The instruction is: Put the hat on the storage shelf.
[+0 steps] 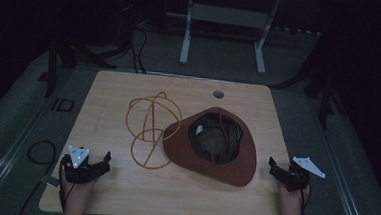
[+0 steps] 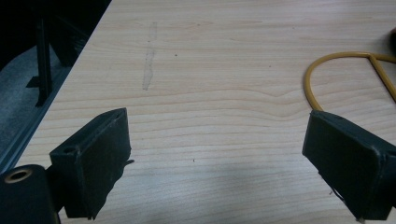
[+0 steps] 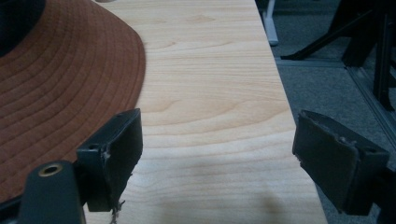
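Between brown hat (image 1: 216,149) and left gripper (image 1: 104,161) – a yellow wire frame (image 1: 149,130).

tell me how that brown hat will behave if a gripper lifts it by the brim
The brown hat lies crown down, its wide stitched brim looking soft, so it would probably droop rather than stay flat. It seems light for its size. The cloth surface likely gives decent grip.

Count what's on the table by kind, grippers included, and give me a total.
Brown hat: 1
Yellow wire frame: 1
Grippers: 2, the left gripper and the right gripper, both open and empty
Total: 4
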